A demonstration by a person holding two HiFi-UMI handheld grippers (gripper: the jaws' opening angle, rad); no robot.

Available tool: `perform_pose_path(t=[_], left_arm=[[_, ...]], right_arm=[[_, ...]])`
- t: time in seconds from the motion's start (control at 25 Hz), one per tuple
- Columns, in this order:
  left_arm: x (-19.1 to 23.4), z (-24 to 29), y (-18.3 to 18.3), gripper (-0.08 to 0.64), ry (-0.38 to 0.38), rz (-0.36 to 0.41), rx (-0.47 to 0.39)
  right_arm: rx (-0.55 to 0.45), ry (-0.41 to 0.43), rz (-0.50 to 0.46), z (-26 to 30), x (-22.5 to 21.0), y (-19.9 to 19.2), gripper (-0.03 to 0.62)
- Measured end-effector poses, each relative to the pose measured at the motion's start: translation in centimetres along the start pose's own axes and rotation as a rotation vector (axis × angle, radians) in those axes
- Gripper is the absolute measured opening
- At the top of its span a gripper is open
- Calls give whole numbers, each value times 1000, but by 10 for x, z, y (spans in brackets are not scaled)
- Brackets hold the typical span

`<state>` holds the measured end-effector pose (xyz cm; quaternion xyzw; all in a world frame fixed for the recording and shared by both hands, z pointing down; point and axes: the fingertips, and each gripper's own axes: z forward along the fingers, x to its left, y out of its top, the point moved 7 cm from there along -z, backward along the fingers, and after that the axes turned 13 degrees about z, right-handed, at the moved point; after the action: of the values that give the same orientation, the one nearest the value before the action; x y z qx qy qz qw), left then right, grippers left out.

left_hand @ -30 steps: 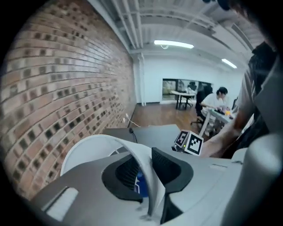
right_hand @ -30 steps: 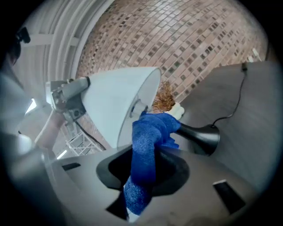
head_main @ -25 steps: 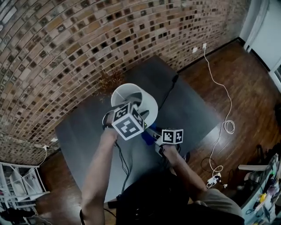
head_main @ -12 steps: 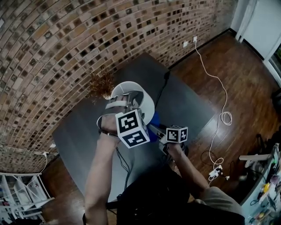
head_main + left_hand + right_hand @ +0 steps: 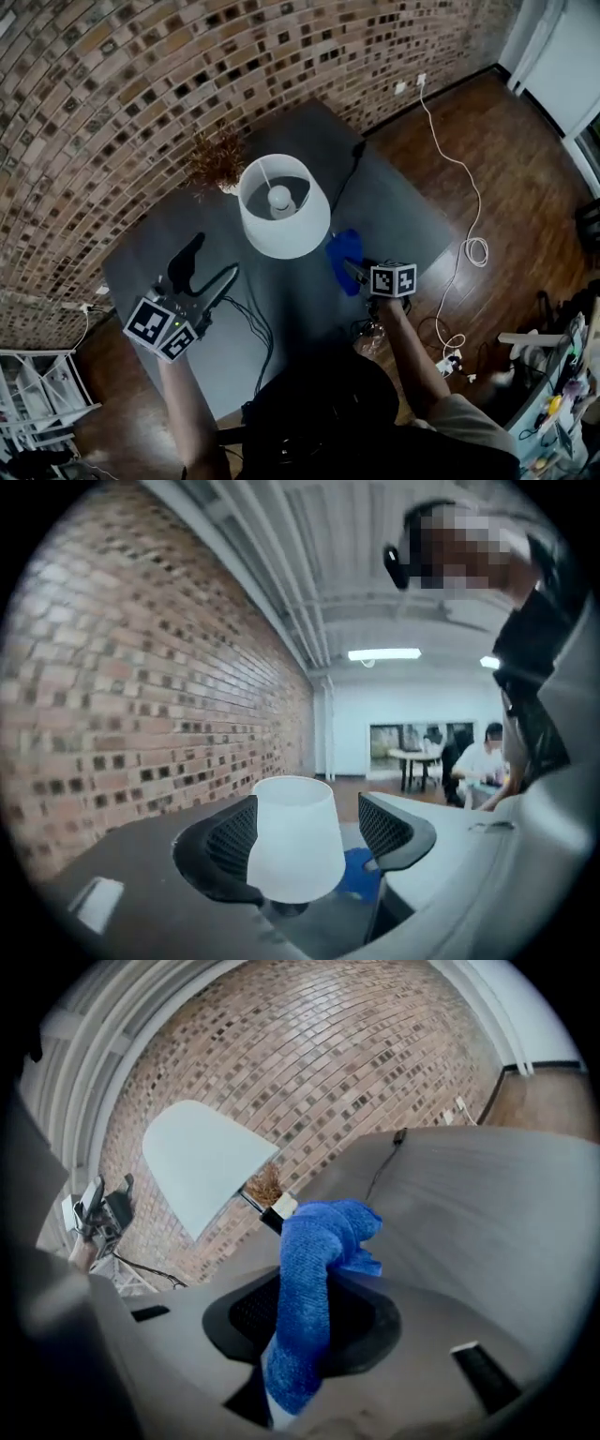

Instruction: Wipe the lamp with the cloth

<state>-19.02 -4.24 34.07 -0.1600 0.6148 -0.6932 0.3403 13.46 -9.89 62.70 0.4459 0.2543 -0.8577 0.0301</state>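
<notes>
Blue fleecy cloth (image 5: 314, 1269), folded into a thick strip, is clamped between the closed jaws of the right gripper (image 5: 305, 1321). Its free end stands up beyond the jaw tips. In the head view this gripper lies on the near right of the white-shaded table lamp (image 5: 281, 220), with the cloth close beside the shade's lower rim; contact between them cannot be told.

On the near left of the lamp, well apart from it, is the left gripper (image 5: 208, 267). Its jaws have just been opening and now stand wide apart with nothing between the pads. The left gripper view frames the lamp in the gap, some way beyond the jaw tips.

The lamp stands upright on a dark grey tabletop (image 5: 403, 216). Just behind the lamp is a tuft of brown dried plant (image 5: 217, 157), and behind that a brown brick wall (image 5: 141, 94). To the lamp's far right a white cable (image 5: 473, 216) trails across the dark wooden floor (image 5: 525, 141).
</notes>
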Motion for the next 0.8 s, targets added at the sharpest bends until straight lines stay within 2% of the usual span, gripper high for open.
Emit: perform_pose_path(t=[0.04,0.08,0.12,0.2,0.32,0.44,0.52,0.68,0.76,0.8], left_arm=[[1,-22,-17,337,31,-91,-49],[-1,-42,-34,298,62,-161,-79],[-6,-61,-52,291,92,-206,-85],[-21,-94,-89,291,148,-252,-40],[-47,-136,-138,288,226,-347,22],[-66,-163,-170,282,285,-458,19],[-74,-167,-182,282,289,-492,10],[-77,-161,-194,282,262,-518,-22],[-80,-155,-193,272,231,-525,-35],[-82,-151,-192,272,213,-522,-41]], right_arm=[[8,-32,-22,-6,-4,-1,101],[11,-62,-48,-12,-6,-2,101],[11,-93,-81,-17,-7,0,101],[0,-166,-177,-29,-5,7,103],[12,-333,-392,-50,-5,20,103],[119,-504,-644,-63,-4,15,103],[249,-532,-771,-56,-2,-12,104],[535,-469,-1003,-5,-20,-100,127],[582,-486,-1108,6,-24,-122,130],[573,-498,-1123,5,-23,-123,132]])
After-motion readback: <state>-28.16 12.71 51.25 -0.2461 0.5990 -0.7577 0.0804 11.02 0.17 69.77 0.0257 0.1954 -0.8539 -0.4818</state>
